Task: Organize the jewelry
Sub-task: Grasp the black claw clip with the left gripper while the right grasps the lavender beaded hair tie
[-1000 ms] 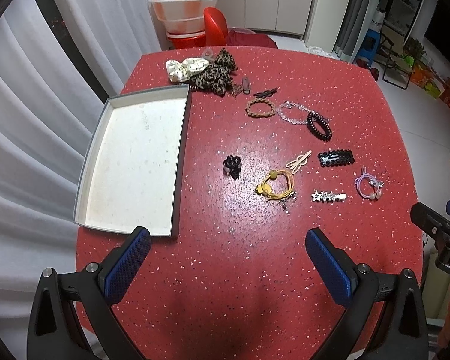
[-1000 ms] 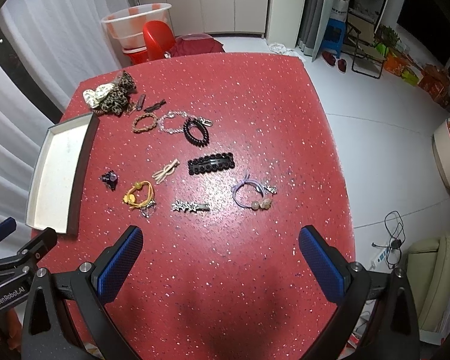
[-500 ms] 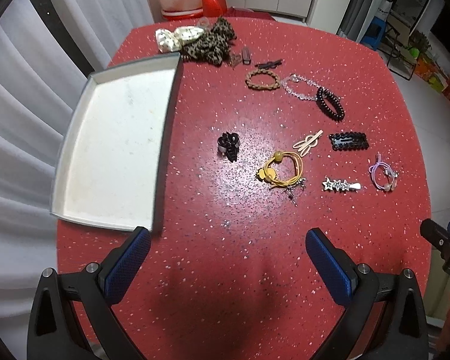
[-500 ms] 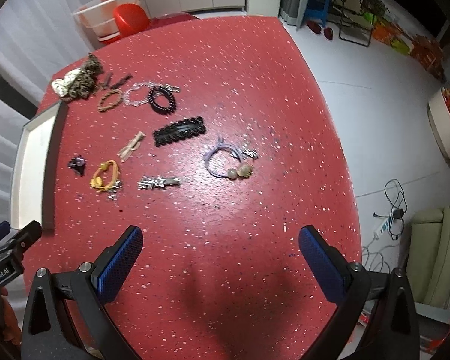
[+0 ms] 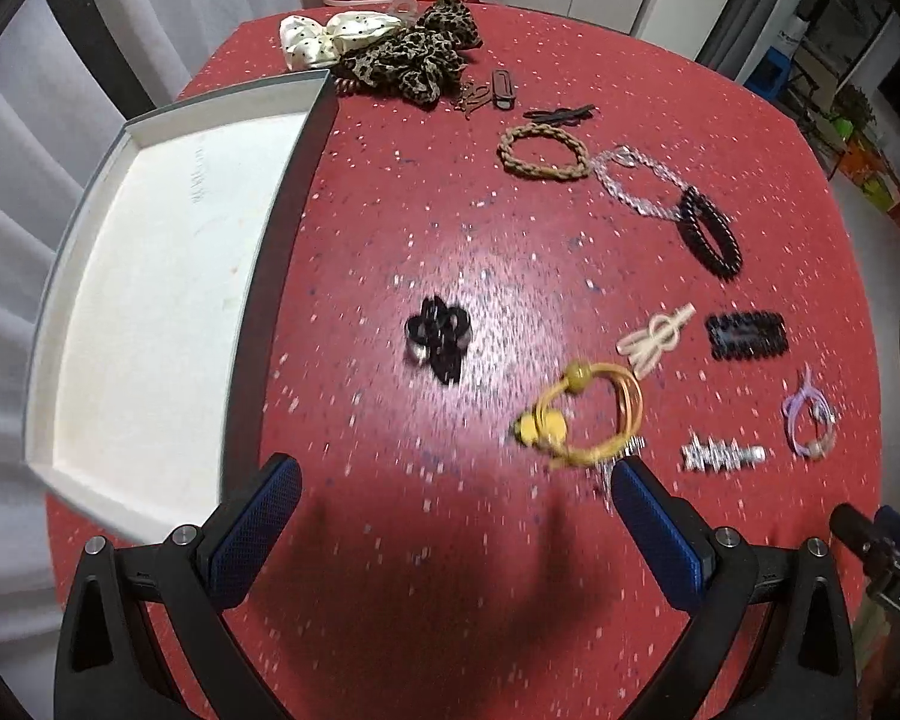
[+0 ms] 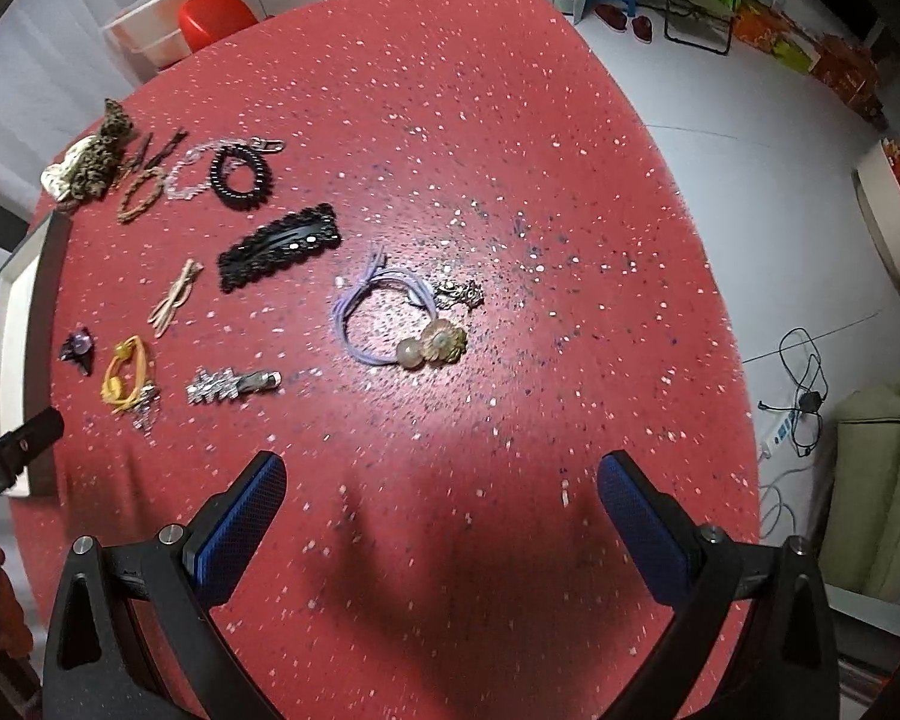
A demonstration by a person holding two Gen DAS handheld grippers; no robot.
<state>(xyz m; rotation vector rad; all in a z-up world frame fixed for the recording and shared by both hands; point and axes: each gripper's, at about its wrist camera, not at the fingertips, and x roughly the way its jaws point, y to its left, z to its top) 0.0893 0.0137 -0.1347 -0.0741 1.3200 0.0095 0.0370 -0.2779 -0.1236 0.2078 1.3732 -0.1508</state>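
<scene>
Hair pieces and bracelets lie scattered on a red speckled table (image 5: 426,192). A white tray (image 5: 150,300) with grey walls sits at the left. My left gripper (image 5: 456,516) hangs open above the table's near part, just short of a small black clip (image 5: 439,336) and a yellow hair tie (image 5: 582,414). My right gripper (image 6: 441,519) is open too, with a purple hair tie (image 6: 384,315) carrying beads ahead of it. Both hold nothing. A black barrette (image 6: 279,246) and a silver star clip (image 6: 231,385) lie to the left.
At the far edge lie leopard and cream scrunchies (image 5: 390,51), a braided bracelet (image 5: 543,151), a clear bead bracelet (image 5: 636,183) and a black coil tie (image 5: 709,232). A beige bow clip (image 5: 657,339) lies mid-table. White floor and a cable (image 6: 804,384) are off the right edge.
Both grippers have moved forward and lower over the table, so the accessories look larger and nearer. Nothing on the table has shifted, and both stay open.
</scene>
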